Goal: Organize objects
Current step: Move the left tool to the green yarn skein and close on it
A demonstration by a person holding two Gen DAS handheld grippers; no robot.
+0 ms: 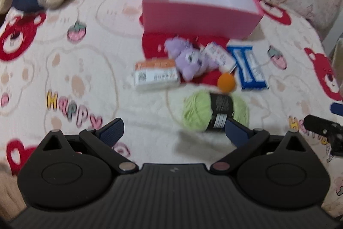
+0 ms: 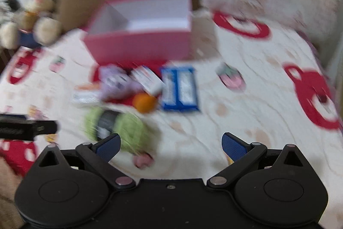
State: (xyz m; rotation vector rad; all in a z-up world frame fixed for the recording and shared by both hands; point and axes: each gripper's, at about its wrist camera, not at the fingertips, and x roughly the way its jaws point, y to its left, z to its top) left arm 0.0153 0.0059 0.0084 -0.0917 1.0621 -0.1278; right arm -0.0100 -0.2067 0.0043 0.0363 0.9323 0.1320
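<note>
Green yarn skein (image 1: 215, 112) lies on the bedspread (image 1: 64, 70) closest to both tools, its long axis roughly crosswise to the left gripper (image 1: 174, 129), black label band in the middle. Left gripper: fingers spread wide, nothing between them; the skein sits just ahead and right of centre, its near end beside the right-hand pad. Right gripper (image 2: 171, 144): fingers also apart and empty; the skein (image 2: 115, 128) lies ahead-left, near its left pad. Judgement: the left one is slightly better lined up.

Beyond the skein: orange ball (image 1: 226, 82) touching or just beside it, purple plush (image 1: 190, 59), orange-and-white carton (image 1: 156, 74), small white carton (image 1: 219, 55), blue packet (image 1: 248, 67), all clustered. Pink box (image 1: 199, 18) stands open and empty behind the cluster. Nothing blocks the skein; the cluster lies on the path to the box. Both views are motion-blurred.
</note>
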